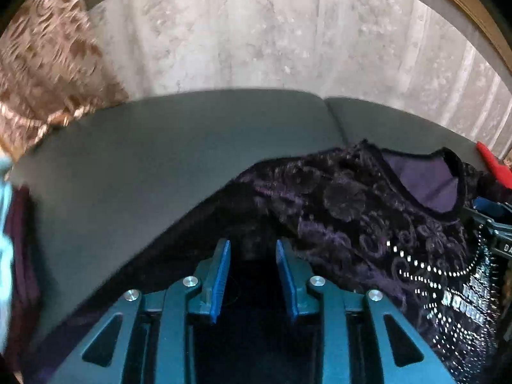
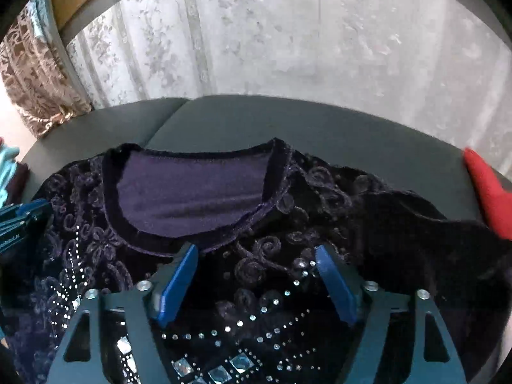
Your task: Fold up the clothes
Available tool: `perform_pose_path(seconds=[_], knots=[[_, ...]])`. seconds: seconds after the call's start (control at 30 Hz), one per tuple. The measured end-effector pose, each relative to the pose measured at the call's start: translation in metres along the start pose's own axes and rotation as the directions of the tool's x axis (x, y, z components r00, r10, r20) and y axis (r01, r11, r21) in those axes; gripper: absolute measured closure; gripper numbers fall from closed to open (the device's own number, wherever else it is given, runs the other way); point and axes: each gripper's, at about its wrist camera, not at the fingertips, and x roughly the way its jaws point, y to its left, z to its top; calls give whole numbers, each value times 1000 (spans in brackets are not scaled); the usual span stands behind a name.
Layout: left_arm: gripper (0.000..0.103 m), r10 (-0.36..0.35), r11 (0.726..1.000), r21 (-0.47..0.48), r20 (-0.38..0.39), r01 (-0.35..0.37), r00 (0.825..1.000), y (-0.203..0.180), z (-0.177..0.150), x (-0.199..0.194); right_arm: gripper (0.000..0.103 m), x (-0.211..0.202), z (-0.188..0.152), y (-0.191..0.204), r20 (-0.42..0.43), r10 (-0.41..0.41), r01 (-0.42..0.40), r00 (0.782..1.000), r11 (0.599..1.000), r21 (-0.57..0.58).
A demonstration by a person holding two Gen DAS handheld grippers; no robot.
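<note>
A dark purple velvet top (image 2: 320, 192) with swirl embroidery and rhinestones lies spread on a grey cushioned seat (image 2: 320, 124), neckline (image 2: 198, 192) facing away. My right gripper (image 2: 256, 249) hovers open over its chest just below the neckline, blue pads (image 2: 177, 284) wide apart and clear of the cloth. In the left wrist view the same top (image 1: 368, 211) stretches to the right. My left gripper (image 1: 252, 243) stands partly open at the garment's left shoulder edge. Dark fabric lies under its tips, and nothing is pinched between the pads (image 1: 220, 275).
The grey seat (image 1: 160, 147) has a seam between two cushions. A red cloth (image 2: 486, 188) lies at the right, and light blue and maroon clothes (image 1: 9, 240) at the left. A brown patterned drape (image 1: 48, 64) and pale floral curtains (image 2: 288, 32) hang behind.
</note>
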Motion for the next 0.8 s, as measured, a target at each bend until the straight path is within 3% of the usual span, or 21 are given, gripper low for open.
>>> perform_pose_path(seconds=[0.17, 0.33, 0.47, 0.6, 0.7, 0.8], knots=[[71, 16, 1000, 25, 17, -17, 1000, 13, 49, 36, 2, 31, 37, 0, 4, 8, -8, 1000, 1000, 27], [70, 38, 996, 79, 21, -40, 999, 16, 86, 63, 0, 54, 67, 0, 6, -19, 19, 1000, 1000, 13], [70, -46, 998, -41, -3, 46, 999, 36, 91, 54, 0, 54, 75, 2, -17, -31, 31, 999, 999, -9], [71, -118, 986, -111, 74, 126, 990, 53, 72, 12, 5, 8, 61, 4, 23, -3, 4, 1000, 999, -40], [71, -201, 967, -139, 96, 213, 975, 59, 40, -25, 5, -56, 25, -1, 67, 91, -91, 994, 996, 5], [71, -279, 946, -143, 97, 291, 955, 57, 6, -53, 5, -115, -29, -5, 55, 129, -132, 990, 989, 59]])
